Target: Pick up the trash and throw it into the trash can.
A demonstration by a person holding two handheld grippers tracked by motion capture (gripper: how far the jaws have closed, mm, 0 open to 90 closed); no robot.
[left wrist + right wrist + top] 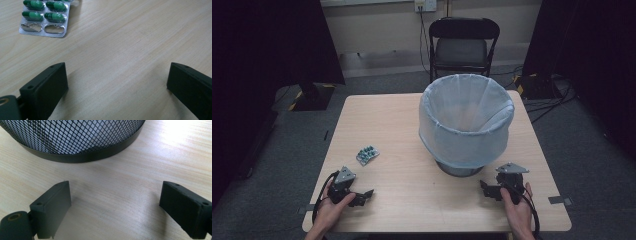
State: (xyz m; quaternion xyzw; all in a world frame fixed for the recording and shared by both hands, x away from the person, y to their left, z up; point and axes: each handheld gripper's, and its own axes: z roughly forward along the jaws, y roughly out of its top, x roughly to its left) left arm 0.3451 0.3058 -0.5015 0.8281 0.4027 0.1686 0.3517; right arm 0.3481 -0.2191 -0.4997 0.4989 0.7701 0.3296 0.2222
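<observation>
Nothing done yet. Your left gripper (364, 194) jaws spread wide, empty; blister pack (367, 155) lies on table ahead of it, untouched. Your right gripper (485, 188) spread, empty, just before lined bin (466, 120). Pickup and drop remain.

Chair: black folding chair (463, 47) beyond the table's (387, 120) far edge, well apart from both grippers.
Cables: on the floor (547, 102), far right.

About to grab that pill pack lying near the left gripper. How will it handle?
The pill pack lies flat on the table, so the jaws may struggle to get under its thin edge. Its shiny foil looks slippery and will likely slide if pushed. It is probably very light, and two pockets are already empty and crushed.
</observation>
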